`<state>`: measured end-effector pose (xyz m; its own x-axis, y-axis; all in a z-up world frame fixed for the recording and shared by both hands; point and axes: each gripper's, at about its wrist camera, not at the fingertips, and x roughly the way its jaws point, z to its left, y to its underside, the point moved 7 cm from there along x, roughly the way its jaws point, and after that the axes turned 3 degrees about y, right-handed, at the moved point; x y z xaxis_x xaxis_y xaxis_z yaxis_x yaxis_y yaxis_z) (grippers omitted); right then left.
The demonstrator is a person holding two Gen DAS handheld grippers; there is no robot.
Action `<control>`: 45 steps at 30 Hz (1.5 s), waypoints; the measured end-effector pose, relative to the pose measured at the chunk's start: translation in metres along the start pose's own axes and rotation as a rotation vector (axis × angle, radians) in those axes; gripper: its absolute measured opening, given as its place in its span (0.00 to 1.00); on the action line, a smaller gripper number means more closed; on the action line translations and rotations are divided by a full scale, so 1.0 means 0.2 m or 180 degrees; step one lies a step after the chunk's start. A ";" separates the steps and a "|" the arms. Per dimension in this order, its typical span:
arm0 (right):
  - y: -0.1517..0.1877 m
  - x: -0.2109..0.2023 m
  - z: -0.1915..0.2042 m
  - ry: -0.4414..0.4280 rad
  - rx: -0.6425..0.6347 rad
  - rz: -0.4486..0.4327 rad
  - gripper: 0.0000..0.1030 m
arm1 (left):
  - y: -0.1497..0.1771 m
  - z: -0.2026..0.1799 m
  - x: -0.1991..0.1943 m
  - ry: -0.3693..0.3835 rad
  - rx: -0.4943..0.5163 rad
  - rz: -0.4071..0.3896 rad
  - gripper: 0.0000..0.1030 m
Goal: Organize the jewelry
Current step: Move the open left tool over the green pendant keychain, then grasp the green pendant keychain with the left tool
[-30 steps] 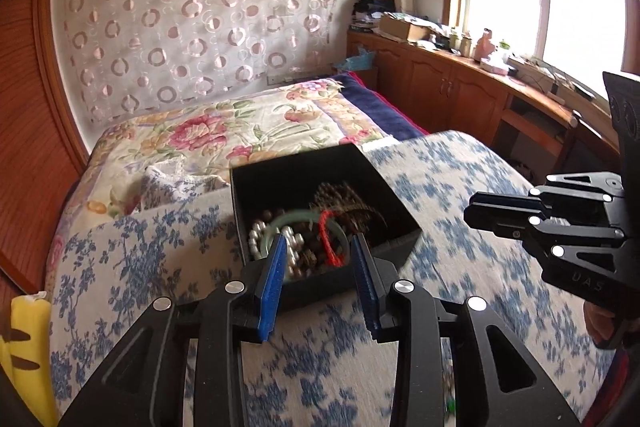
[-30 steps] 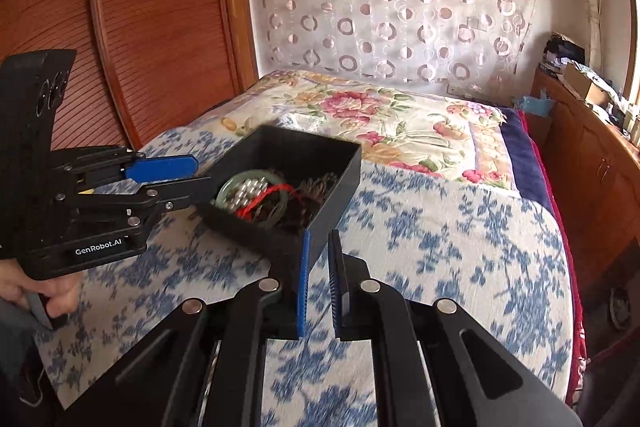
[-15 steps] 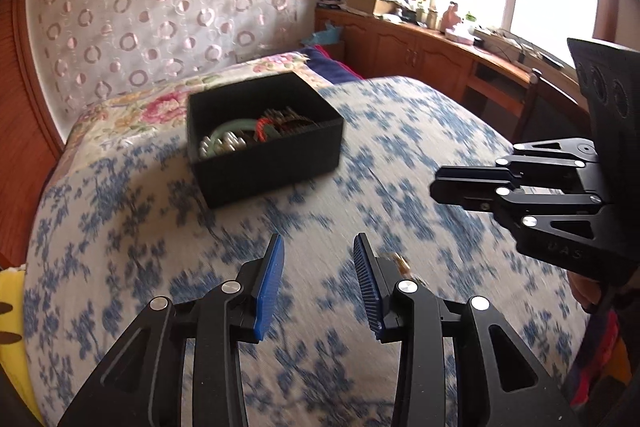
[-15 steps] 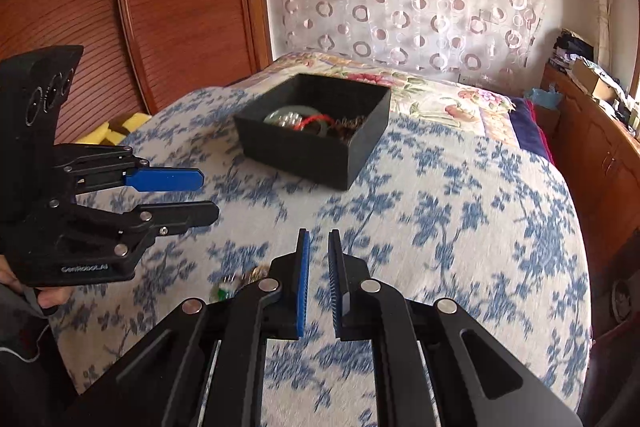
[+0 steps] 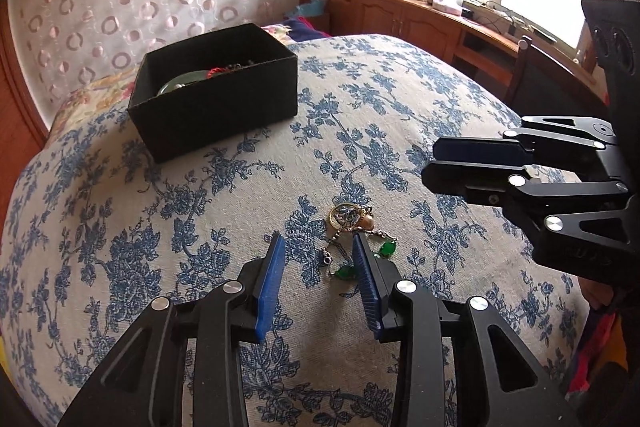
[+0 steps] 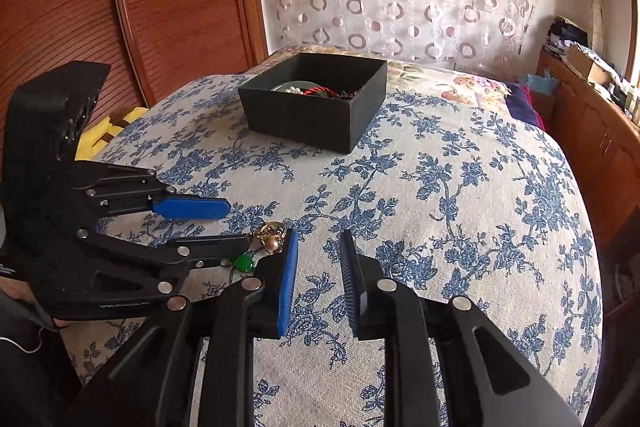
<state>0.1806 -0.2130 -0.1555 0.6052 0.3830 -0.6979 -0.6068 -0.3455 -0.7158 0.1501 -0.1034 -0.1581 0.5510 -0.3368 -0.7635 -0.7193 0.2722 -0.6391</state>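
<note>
A black open box (image 5: 216, 99) holding beads, a green bangle and a red cord stands on the blue-flowered bedspread; it also shows in the right wrist view (image 6: 316, 99). A small heap of loose jewelry (image 5: 354, 227), with a gold ring, a pearl, a chain and green stones, lies on the spread nearer me; it also shows in the right wrist view (image 6: 264, 243). My left gripper (image 5: 318, 267) is open and empty, low over the heap's near edge. My right gripper (image 6: 318, 267) is open and empty, just right of the heap.
The bedspread (image 6: 440, 187) covers a rounded surface that falls away at right and front. A wooden cabinet (image 5: 420, 23) with clutter runs under the window at right. A wooden panel wall (image 6: 120, 7) stands at left, with a yellow object (image 6: 100, 135) below it.
Both grippers have pulled back from the black box toward the near side and come down beside the loose jewelry heap. The right gripper has opened from nearly shut.
</note>
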 end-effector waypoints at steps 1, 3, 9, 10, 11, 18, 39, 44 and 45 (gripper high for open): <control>0.00 0.00 0.00 -0.0005 0.0002 -0.0004 0.23 | 0.00 0.00 0.00 0.0012 -0.0012 -0.0006 0.26; -0.01 0.00 0.00 -0.0015 0.0011 -0.0007 0.23 | 0.01 0.00 0.01 -0.0050 0.0020 0.0005 0.15; 0.00 0.01 0.01 -0.0033 -0.0009 0.0022 0.23 | 0.03 0.03 -0.02 -0.0091 0.0047 0.0030 0.01; 0.01 0.01 0.02 -0.0038 -0.0014 0.0030 0.23 | 0.03 0.05 -0.03 -0.0099 0.0035 0.0024 0.00; 0.01 0.02 0.02 -0.0041 -0.0020 0.0036 0.23 | 0.03 0.06 -0.04 -0.0094 0.0016 0.0009 0.00; 0.01 0.05 0.07 -0.0069 -0.0069 0.0071 0.23 | -0.04 0.07 -0.22 -0.0031 -0.0064 -0.0315 0.00; 0.02 -0.03 -0.06 0.0002 0.0082 -0.0002 0.23 | 0.00 -0.06 -0.09 0.0248 0.0317 -0.0049 0.25; 0.02 -0.04 -0.09 0.0025 0.0115 0.0000 0.23 | 0.03 -0.07 0.00 0.0283 0.0448 0.0159 0.25; 0.03 -0.03 -0.09 0.0026 0.0117 0.0004 0.23 | 0.03 -0.07 0.00 0.0280 0.0486 0.0145 0.25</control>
<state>0.1829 -0.2331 -0.1549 0.6085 0.3755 -0.6990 -0.6259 -0.3144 -0.7137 0.1392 -0.1140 -0.1611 0.4754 -0.3967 -0.7853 -0.6663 0.4206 -0.6158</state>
